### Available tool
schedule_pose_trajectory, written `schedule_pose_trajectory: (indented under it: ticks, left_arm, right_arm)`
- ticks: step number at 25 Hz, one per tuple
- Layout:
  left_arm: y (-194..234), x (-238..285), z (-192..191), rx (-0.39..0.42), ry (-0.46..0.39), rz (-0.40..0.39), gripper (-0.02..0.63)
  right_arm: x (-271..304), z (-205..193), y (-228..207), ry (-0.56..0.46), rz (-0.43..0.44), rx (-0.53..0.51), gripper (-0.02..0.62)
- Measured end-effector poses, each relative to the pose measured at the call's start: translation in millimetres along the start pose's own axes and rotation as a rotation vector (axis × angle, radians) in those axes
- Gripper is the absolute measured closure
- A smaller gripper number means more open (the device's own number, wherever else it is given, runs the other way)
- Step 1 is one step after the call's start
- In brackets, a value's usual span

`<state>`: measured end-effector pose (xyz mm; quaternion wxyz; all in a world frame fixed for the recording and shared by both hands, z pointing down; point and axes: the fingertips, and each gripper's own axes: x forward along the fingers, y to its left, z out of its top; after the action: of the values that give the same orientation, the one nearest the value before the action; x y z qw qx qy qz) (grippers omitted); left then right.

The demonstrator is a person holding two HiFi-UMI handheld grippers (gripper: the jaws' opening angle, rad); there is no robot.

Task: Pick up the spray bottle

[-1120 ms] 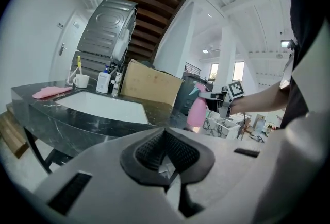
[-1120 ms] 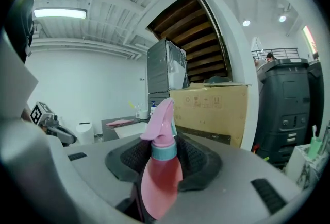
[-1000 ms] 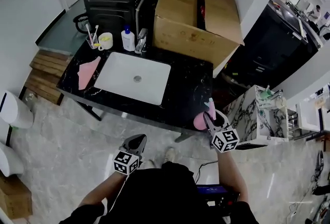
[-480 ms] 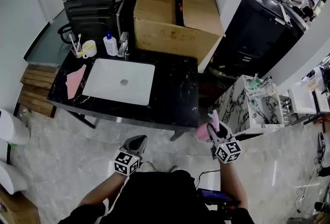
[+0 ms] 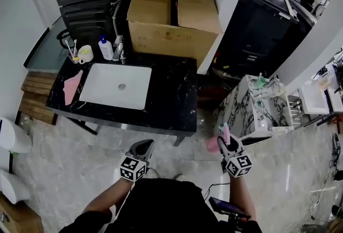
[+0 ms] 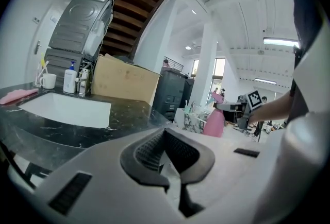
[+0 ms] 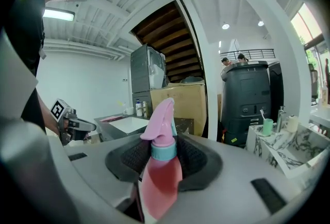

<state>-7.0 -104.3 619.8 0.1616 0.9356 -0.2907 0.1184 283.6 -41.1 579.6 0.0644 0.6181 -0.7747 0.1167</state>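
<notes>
Right hand-held gripper, clamped on spray bottle, has drawn clear of counter

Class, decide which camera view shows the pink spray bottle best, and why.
The right gripper view: the pink spray bottle fills the centre, clamped between the jaws, teal collar clear. The head view shows just a small pink patch; the left gripper view shows it small and distant.

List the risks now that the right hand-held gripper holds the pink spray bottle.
The spray bottle leans in the right hand-held gripper, gripped near its collar, so it might pivot or slip. It hangs over floor, off the counter; a slip likely means a fall.
</notes>
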Motion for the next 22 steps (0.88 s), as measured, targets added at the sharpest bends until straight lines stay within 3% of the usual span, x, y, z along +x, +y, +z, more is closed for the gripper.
schedule_pose_trajectory:
  ticks: [22]
  left_arm:
    - [-25.8, 25.2, 8.4, 0.012, -0.004, 0.053, 0.6]
  right_arm:
    - [-3.1, -7.8, -29.8, -0.001, 0.074, 0.002, 0.428]
